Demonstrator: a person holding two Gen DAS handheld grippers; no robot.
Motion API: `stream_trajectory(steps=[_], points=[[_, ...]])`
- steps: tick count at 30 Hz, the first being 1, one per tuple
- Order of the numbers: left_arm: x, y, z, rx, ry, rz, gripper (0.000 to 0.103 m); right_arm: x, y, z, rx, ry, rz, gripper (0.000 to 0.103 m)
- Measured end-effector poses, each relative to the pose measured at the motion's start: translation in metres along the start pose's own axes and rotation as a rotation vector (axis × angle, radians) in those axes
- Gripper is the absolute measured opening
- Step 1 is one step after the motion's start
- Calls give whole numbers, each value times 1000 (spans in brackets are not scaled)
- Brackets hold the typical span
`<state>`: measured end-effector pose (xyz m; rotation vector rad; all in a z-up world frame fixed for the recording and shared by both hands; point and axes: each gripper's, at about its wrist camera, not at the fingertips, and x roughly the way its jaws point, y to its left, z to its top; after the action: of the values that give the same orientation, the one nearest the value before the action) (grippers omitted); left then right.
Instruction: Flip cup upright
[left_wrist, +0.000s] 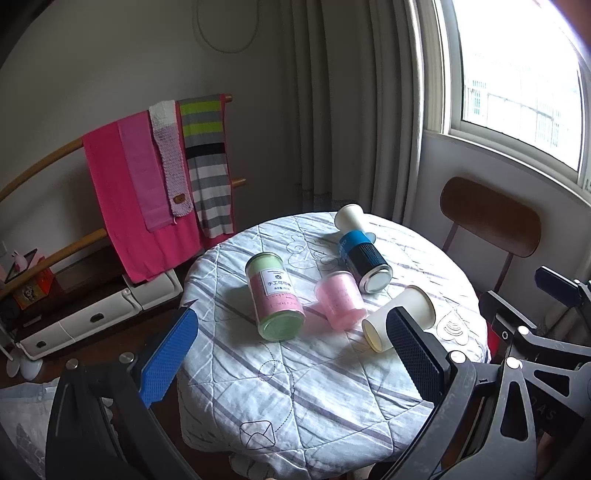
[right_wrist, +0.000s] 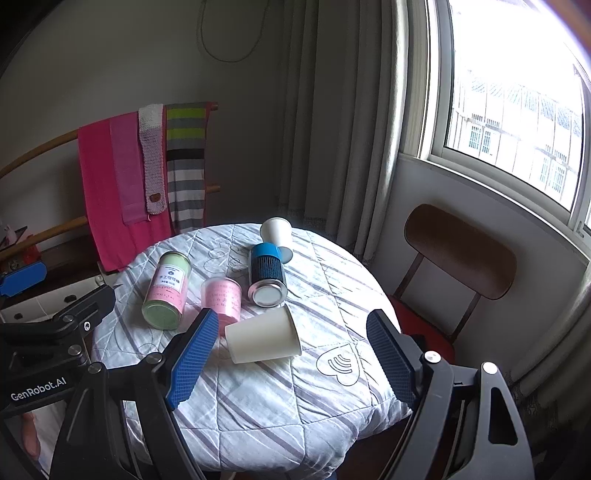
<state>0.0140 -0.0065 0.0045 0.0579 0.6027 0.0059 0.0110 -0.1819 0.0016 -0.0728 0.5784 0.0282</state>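
A white paper cup (right_wrist: 262, 338) lies on its side on the round table; it also shows in the left wrist view (left_wrist: 400, 317). A second white cup (right_wrist: 276, 230) lies on its side at the far edge, seen too in the left wrist view (left_wrist: 350, 218). My right gripper (right_wrist: 291, 354) is open and empty, held above the table with the near cup just ahead of its left finger. My left gripper (left_wrist: 291, 354) is open and empty, with its right finger (left_wrist: 413, 354) overlapping the near cup in the image.
A green-and-pink jar (left_wrist: 275, 295), a pink tub (left_wrist: 340, 302) and a blue-and-black can (left_wrist: 364, 260) lie on the quilted cloth (left_wrist: 295, 398). A wooden chair (right_wrist: 458, 251) stands at the right under the window. A towel rack (left_wrist: 155, 177) stands at the left.
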Motion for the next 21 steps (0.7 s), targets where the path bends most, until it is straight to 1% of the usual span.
stream_trajectory(steps=[10,21], points=[[29,-11,7,14,53,-12,103,24,-12,3,16,38,2,83],[81,-17,18,5,135,-25,103,67,-20,10,13,104,15,83]])
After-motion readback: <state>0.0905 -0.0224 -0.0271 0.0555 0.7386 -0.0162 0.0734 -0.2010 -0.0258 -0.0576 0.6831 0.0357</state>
